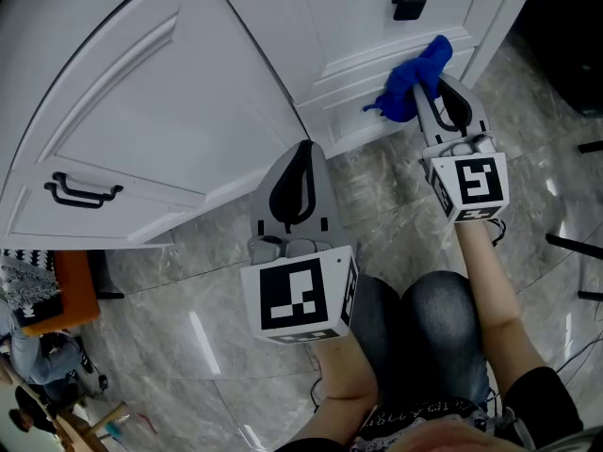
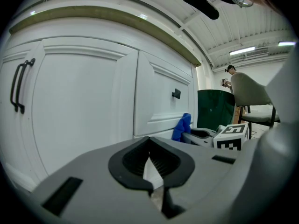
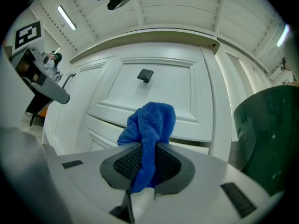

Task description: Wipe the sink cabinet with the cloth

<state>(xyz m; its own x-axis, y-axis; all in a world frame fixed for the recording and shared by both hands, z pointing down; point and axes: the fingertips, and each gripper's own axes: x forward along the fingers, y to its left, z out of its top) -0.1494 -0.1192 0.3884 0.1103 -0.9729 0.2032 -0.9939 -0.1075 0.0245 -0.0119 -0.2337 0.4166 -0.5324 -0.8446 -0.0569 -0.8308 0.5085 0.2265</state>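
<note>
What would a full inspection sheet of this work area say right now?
Surface: white sink cabinet with a black bar handle and a black knob.
Job's things: blue cloth, bunched, by the lower edge of the knob door.
Clutter: orange object on the floor at left.
Grippers: right tool shut on the blue cloth; left tool shut, empty.
Cables: thin dark line on the floor, probably a cable.
Surroundings: glossy grey tiled floor, dark green container, chair.
</note>
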